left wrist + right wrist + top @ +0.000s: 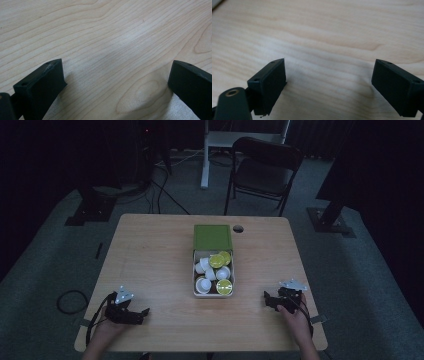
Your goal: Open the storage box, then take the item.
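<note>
A: Both tools are parked at the near edge of the pale, wood-grained rectangular tabletop [150, 250]. The left black two-jaw gripper [139, 315] has its jaws spread wide with nothing between them but bare grain. The right black two-jaw gripper [270, 301] is the same: wide open and empty.

B: And the work piece?

A: A shallow white rectangular box [194, 279] at mid-table, well apart from both tools, roughly between them and farther from the person. It holds a jumble of small white round capsule cups [206, 269], some showing lime-green foil tops [224, 287]. A flat olive-green square lid [213, 237] lies flat just beyond it, touching or nearly so; I cannot tell which.

B: Risks from here?

A: The cups are heaped, tipped at different angles, touching one another. My judgement is that a jaw going in could nudge the neighbours and spill one over the low wall. They look light, smooth and tapered, so a pinch on the slope may squirt one out. The foil tops look thin; a jaw corner could dent them.

B: The box itself?

A: It is probably light card or plastic on a smooth top, so a sideways push may slide it. The room is dim, which makes rim edges harder to judge.

B: The jaws?

A: Blocky, matte black, flat-faced with hard corners.
</note>
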`<state>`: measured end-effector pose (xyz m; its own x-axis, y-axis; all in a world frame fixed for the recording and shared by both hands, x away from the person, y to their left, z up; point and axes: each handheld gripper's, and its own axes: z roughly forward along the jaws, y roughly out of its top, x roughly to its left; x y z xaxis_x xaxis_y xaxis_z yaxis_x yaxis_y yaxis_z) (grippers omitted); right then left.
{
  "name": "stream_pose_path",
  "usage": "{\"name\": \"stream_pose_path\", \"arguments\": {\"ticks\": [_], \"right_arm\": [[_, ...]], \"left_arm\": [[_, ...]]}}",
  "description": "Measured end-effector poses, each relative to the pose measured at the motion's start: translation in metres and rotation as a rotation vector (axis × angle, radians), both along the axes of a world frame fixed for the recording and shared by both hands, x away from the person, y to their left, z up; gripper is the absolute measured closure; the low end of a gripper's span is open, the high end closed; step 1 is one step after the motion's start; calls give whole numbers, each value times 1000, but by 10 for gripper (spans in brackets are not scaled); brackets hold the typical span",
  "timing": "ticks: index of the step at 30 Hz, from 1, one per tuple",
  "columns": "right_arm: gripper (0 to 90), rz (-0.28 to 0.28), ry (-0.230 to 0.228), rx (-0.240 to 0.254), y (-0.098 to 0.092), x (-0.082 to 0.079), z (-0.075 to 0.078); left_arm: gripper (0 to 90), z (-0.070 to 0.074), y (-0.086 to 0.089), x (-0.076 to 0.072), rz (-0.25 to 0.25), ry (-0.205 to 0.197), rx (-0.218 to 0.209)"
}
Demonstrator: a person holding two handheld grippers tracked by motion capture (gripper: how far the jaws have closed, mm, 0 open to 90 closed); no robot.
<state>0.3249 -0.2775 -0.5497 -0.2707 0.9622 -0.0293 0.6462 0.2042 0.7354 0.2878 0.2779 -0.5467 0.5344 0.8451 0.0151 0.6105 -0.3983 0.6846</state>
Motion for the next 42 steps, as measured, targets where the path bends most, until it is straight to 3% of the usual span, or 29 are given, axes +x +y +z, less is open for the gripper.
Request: {"name": "stream_pose_path", "arguments": {"ticks": [4, 7, 25, 38, 42], "right_arm": [[119, 8, 10, 3, 1, 1, 0], [118, 4, 30, 33, -2, 2, -1], [111, 17, 30, 32, -3, 5, -1], [111, 17, 30, 31, -2, 4, -1], [111, 17, 30, 31, -2, 4, -1]], "left_arm": [[8, 0, 0, 0, 0, 0, 0], [8, 0, 0, 0, 0, 0, 0], [8, 0, 0, 2, -10, 3, 4], [9, 5, -15, 8, -20, 41, 34], [9, 7, -22, 11, -38, 57, 25]]}}
